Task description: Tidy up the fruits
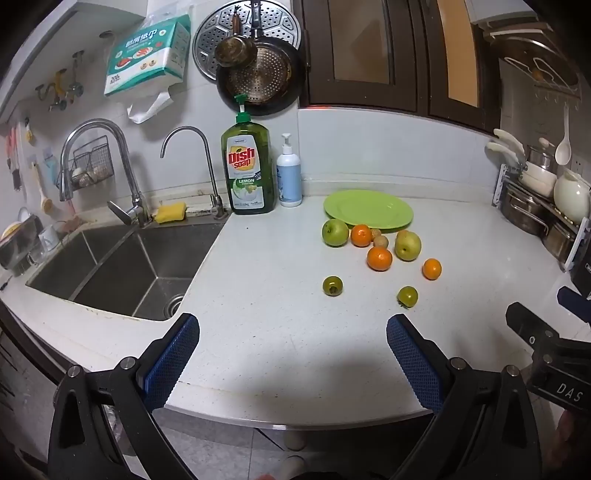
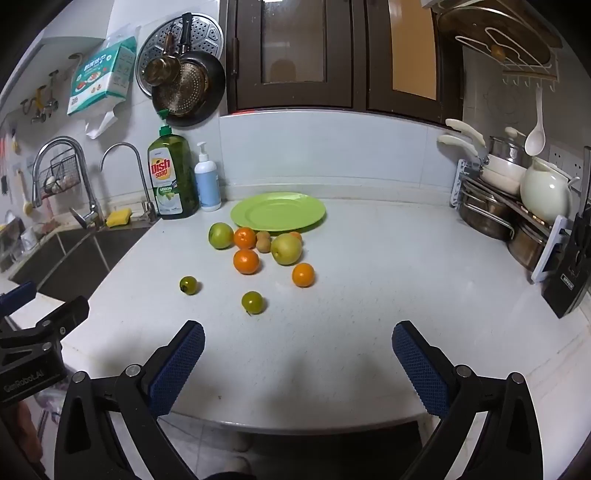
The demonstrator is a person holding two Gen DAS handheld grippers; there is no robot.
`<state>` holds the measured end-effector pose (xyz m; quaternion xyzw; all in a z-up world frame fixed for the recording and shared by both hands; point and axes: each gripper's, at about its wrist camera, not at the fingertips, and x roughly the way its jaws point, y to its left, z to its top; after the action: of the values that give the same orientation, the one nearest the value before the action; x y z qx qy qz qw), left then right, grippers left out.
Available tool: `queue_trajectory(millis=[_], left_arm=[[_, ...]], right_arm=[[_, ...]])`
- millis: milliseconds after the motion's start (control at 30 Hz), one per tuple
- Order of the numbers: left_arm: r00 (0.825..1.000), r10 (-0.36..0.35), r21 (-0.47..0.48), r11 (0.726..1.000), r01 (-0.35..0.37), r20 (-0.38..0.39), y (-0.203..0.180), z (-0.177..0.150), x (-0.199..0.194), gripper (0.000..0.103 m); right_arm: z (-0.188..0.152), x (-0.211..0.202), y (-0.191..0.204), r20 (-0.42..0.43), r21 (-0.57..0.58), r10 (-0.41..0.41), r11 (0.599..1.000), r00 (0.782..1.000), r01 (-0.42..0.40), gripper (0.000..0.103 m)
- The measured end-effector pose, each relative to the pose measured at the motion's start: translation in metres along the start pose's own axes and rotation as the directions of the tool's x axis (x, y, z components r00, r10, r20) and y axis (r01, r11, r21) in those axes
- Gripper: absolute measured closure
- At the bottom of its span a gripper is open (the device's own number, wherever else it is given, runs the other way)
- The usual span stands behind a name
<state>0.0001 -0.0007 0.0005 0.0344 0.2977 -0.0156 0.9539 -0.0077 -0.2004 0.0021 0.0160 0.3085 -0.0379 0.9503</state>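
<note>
- since both my left hand-held gripper point(image 1: 291, 332) and right hand-held gripper point(image 2: 297, 341) hang spread and empty, no fruit is picked yet.
- fruits lie loose on the surface point(image 2: 369, 280) before the empty green plate point(image 2: 277, 212).
- next: reach the nearest small green fruit point(image 2: 252, 302).

Both views are evenly and fairly dimly lit with a cool, bluish cast. The white counter point(image 1: 280, 332) is brightest in its middle, and a soft dark shadow spreads over its near edge. The fruits cast only short, faint shadows. Small glints sit on the taps point(image 1: 99, 155) and the hanging steamer tray point(image 1: 221, 33). The fisheye lens bends the counter edge and wall lines, and the corners fall into black. The centre is sharp; the outer rim softens slightly.
</note>
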Motion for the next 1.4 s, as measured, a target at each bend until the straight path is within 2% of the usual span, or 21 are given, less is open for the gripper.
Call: queue_trajectory(millis=[333, 1400], left_arm=[[1.000, 0.012, -0.029, 1.000, -0.012, 0.000, 0.007, 0.003, -0.004, 0.000], [1.000, 0.004, -0.019, 1.000, -0.004, 0.008, 0.004, 0.005, -0.002, 0.000]], right_arm=[[0.000, -0.003, 0.006, 0.005, -0.016, -0.002, 1.000, 1.000, 0.002, 0.001], [0.002, 0.000, 0.003, -0.001, -0.010, 0.006, 1.000, 1.000, -0.006, 0.001]])
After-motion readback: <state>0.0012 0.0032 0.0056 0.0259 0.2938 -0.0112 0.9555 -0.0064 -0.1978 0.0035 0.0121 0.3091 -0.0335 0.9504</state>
